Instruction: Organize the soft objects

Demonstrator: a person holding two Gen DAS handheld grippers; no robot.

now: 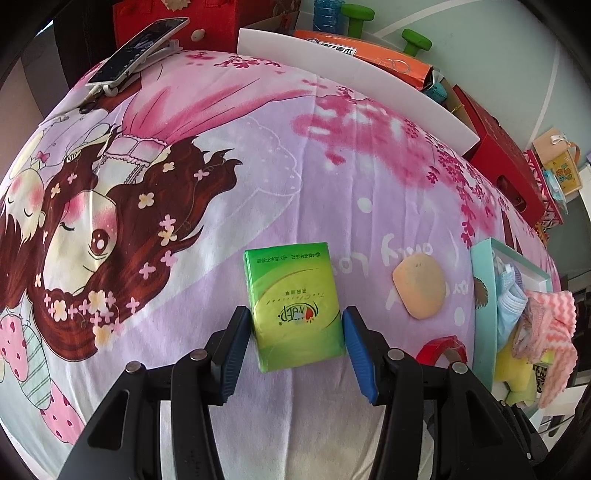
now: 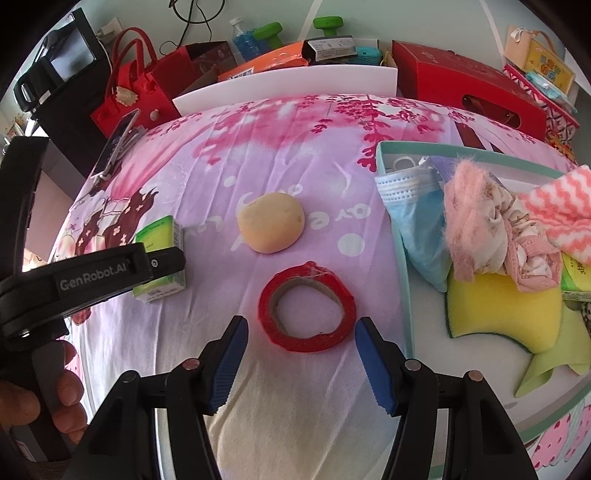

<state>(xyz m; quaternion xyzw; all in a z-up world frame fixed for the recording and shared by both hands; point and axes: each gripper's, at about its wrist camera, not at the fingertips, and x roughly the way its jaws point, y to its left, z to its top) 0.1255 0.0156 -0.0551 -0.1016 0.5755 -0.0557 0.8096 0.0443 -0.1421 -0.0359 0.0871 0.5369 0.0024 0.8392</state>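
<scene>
A green tissue pack [image 1: 295,306] lies on the printed bed sheet, and my left gripper [image 1: 297,328] is shut on it, one blue pad against each long side. The right wrist view shows the same tissue pack [image 2: 159,254] behind the left gripper's black finger. My right gripper [image 2: 301,328] stands open over a red tape roll [image 2: 306,306], which lies flat with its near half between the fingertips, apart from the left pad. A beige squishy bun [image 2: 271,221] lies beyond the tape. The teal box [image 2: 402,280] at the right holds face masks [image 2: 413,206], pink cloths [image 2: 480,221] and a yellow sponge [image 2: 502,310].
A phone on a stand [image 2: 118,144] sits at the sheet's far left. A white board [image 2: 288,86] edges the far side, with red boxes [image 2: 461,81], a red bag [image 2: 129,96] and green dumbbells [image 2: 327,26] behind. A person's hand [image 2: 66,402] grips the left tool.
</scene>
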